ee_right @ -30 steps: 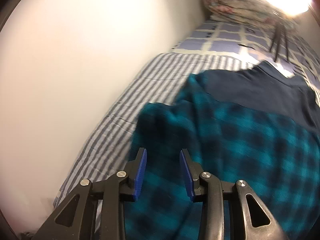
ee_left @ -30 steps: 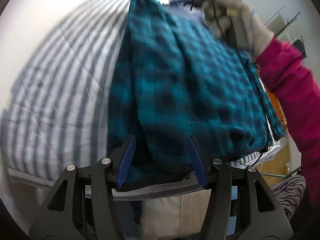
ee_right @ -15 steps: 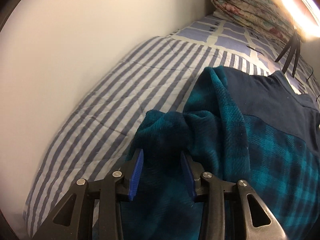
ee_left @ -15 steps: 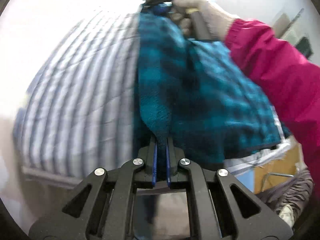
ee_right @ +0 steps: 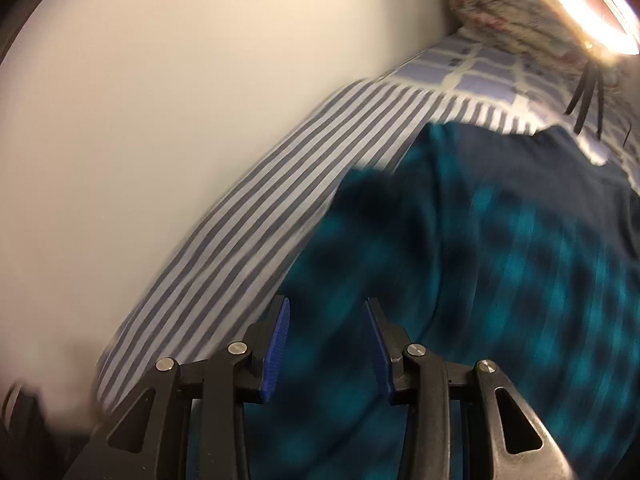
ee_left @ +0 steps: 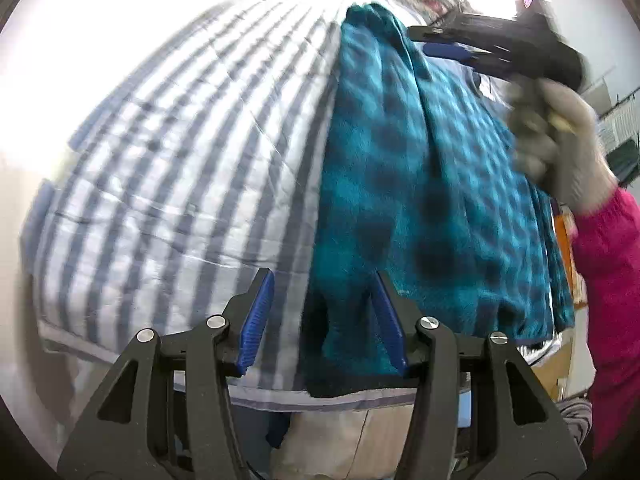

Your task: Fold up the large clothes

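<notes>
Left wrist view: the left gripper (ee_left: 326, 316) is spread wide, holding nothing, over the near hem of the teal plaid garment (ee_left: 424, 184). The garment lies on the striped bed (ee_left: 192, 160), its long axis running away toward the far end. The right gripper (ee_left: 452, 42) hovers at that far end.

Right wrist view: the right gripper (ee_right: 326, 340) is wide open and empty above the garment (ee_right: 500, 280), beside the wall (ee_right: 160, 100).

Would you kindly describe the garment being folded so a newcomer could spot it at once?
Start from the bed with the blue-and-white striped sheet running along the pale wall. On it lies the fleece garment, near the sheet's right side. Its teal-and-black check pattern and plain navy upper panel set it apart from the stripes.
</notes>
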Demonstrator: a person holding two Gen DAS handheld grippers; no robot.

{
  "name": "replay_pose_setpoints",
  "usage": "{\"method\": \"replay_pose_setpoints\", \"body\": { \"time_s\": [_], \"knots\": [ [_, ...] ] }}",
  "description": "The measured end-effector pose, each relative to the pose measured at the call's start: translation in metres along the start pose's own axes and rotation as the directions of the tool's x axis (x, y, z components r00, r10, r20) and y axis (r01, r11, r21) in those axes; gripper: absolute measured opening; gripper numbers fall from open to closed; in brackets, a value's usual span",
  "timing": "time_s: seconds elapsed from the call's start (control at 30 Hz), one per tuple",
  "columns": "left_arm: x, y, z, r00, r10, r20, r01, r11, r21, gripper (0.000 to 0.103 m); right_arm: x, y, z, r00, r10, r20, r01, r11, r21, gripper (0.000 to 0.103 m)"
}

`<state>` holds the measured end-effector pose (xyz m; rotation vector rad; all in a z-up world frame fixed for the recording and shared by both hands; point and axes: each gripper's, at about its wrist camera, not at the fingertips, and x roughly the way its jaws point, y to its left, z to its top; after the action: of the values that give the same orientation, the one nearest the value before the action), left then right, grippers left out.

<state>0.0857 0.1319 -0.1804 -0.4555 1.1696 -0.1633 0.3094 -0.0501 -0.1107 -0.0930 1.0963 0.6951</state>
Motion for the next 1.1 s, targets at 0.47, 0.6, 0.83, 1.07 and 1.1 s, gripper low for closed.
{"method": "replay_pose_setpoints", "body": {
  "time_s": [0.47, 0.6, 0.83, 1.07, 1.1],
  "knots": [
    [0.021, -0.001, -0.015, 0.994, -0.086, -0.063, 0.086, 0.996, -0.003, 0.047, 0.004, 0.027, -0.136, 0.976, -0.121, -0.184, 0.1, 0.988, -0.12, 0.032],
    [0.028, -0.014, -0.02, 0.996, -0.072, -0.061, 0.074, 0.997, 0.035, 0.017, -0.013, 0.029, -0.138, 0.981, -0.11, -0.162, 0.099, 0.992, -0.078, 0.032],
    [0.0, -0.025, -0.019, 0.991, -0.131, 0.013, 0.13, 0.991, 0.04, 0.014, -0.052, 0.044, -0.153, 0.995, -0.013, -0.094, 0.01, 0.999, -0.033, 0.034],
    [0.011, 0.002, -0.022, 0.998, -0.057, -0.005, 0.057, 0.998, -0.031, 0.048, -0.019, 0.041, -0.174, 0.985, -0.053, -0.165, 0.048, 0.998, -0.036, 0.034],
    [0.014, 0.007, -0.022, 0.999, -0.048, -0.01, 0.047, 0.998, -0.04, 0.048, -0.019, 0.043, -0.173, 0.984, -0.067, -0.167, 0.059, 0.997, -0.052, 0.032]
  ]
}}
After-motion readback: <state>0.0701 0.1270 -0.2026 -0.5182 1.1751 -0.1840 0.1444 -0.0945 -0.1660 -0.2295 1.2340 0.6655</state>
